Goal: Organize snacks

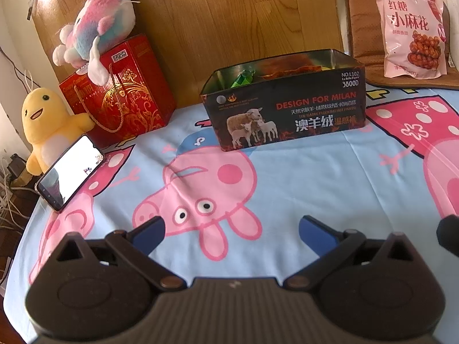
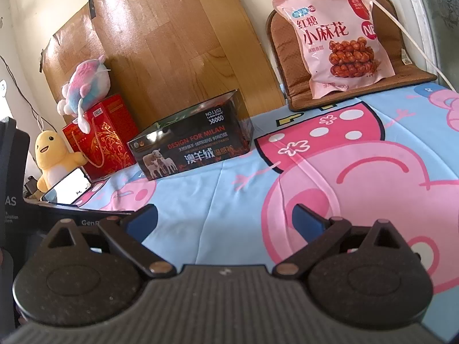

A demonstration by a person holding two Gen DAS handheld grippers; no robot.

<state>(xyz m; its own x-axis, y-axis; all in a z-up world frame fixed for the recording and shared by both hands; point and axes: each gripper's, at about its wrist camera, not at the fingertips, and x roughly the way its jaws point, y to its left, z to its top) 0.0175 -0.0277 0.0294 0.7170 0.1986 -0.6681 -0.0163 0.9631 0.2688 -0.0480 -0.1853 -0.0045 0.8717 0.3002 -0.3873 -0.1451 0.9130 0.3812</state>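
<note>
An open dark tin box (image 1: 287,109) printed with sheep stands on the cartoon-pig cloth (image 1: 287,200). A green packet (image 1: 242,78) and orange wrappers show inside it. The box also shows in the right wrist view (image 2: 195,146). A big pink snack bag (image 1: 413,28) leans at the back right on a brown cushion (image 1: 364,43); the bag (image 2: 341,40) also shows in the right wrist view. My left gripper (image 1: 231,230) is open and empty, low over the cloth in front of the box. My right gripper (image 2: 225,219) is open and empty, to the right of the box.
A red gift bag (image 1: 126,91) with a pink-blue plush (image 1: 97,25) on top stands at the back left. A yellow plush (image 1: 48,126) and a lit phone (image 1: 70,172) sit by the left table edge. A wooden board (image 1: 229,14) backs the table.
</note>
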